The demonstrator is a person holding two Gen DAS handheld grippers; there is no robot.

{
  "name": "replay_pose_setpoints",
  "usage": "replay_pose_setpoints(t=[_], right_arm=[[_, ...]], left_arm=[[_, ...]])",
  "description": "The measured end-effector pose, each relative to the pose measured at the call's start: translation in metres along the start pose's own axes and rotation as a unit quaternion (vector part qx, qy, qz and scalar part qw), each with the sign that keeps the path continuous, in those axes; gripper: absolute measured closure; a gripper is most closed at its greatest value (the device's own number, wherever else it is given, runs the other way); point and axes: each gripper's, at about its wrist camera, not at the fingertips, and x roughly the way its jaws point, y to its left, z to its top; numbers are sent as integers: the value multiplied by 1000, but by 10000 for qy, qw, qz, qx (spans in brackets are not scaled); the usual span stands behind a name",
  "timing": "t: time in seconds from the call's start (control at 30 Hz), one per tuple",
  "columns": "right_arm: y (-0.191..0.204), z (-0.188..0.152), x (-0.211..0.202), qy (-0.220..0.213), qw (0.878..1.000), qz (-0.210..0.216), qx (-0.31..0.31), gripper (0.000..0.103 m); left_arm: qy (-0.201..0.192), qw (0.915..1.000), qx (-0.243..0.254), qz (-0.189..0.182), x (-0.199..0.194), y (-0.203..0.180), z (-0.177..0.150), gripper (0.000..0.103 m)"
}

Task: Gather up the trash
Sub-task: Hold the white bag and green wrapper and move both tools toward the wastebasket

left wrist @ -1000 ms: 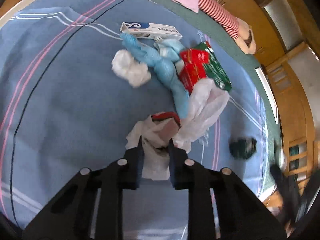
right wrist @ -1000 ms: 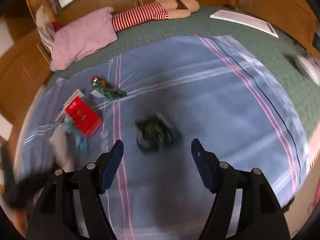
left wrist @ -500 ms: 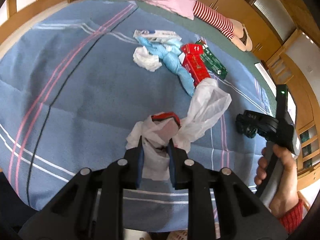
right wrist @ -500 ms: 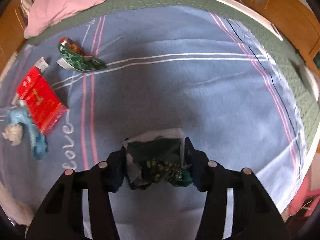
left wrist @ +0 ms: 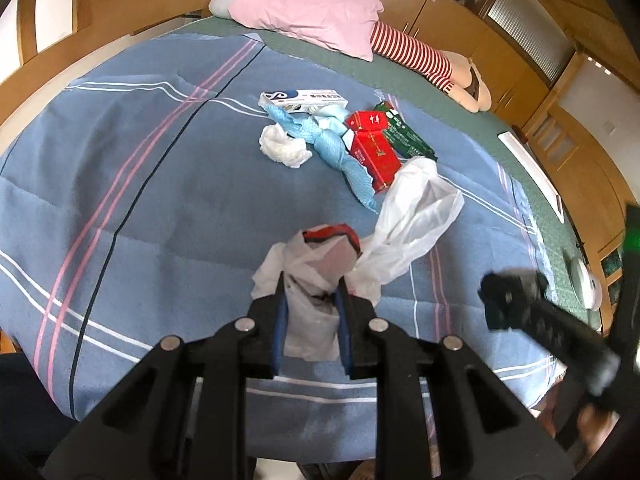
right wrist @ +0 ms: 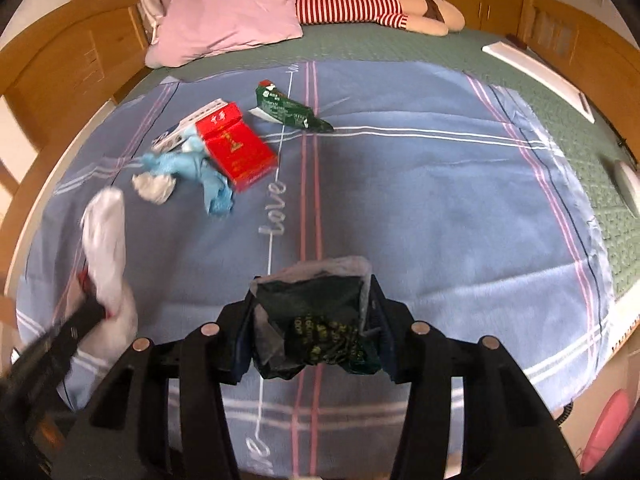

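My left gripper [left wrist: 311, 292] is shut on a white plastic bag [left wrist: 404, 224] that holds something red at its mouth; the bag hangs above the blue blanket [left wrist: 160, 184]. My right gripper [right wrist: 312, 292] is shut on a crumpled dark green wrapper [right wrist: 316, 320], lifted off the blanket [right wrist: 420, 200]. On the blanket lie a red box [left wrist: 374, 150], a green packet [left wrist: 404, 138], a blue cloth [left wrist: 332, 148], a white tissue wad [left wrist: 282, 146] and a white toothpaste box [left wrist: 302, 100]. The same pile shows in the right wrist view, with the red box [right wrist: 234, 144] and green packet [right wrist: 288, 110].
A pink pillow [left wrist: 308, 8] and a doll in red-striped clothes [left wrist: 416, 52] lie at the head of the green bed [right wrist: 400, 44]. Wooden bed frame and cupboards surround it. The blurred right gripper [left wrist: 552, 320] shows at the left view's right edge.
My right gripper closed on the green wrapper and lifted it off the blanket, moving toward the bag. My left gripper kept its hold on the bag and pulled back from the pile.
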Motion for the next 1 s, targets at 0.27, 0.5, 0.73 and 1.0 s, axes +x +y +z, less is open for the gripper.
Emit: replay_pose_setpoints(t=[0.27, 0.5, 0.73, 1.0], right_arm=[[-18, -32, -24, -47, 9996, 9, 283, 53], [-21, -45, -39, -153, 9994, 33, 317, 53], [-20, -55, -44, -166, 9990, 115, 391, 53], [-19, -62, -46, -170, 9983, 201, 511, 53]], left_arm=[[56, 10000, -10, 81, 1, 2, -1, 81], [45, 9999, 63, 129, 2, -1, -1, 81], [71, 9998, 83, 149, 4, -1, -2, 81], [77, 9998, 83, 150, 5, -1, -2, 81]])
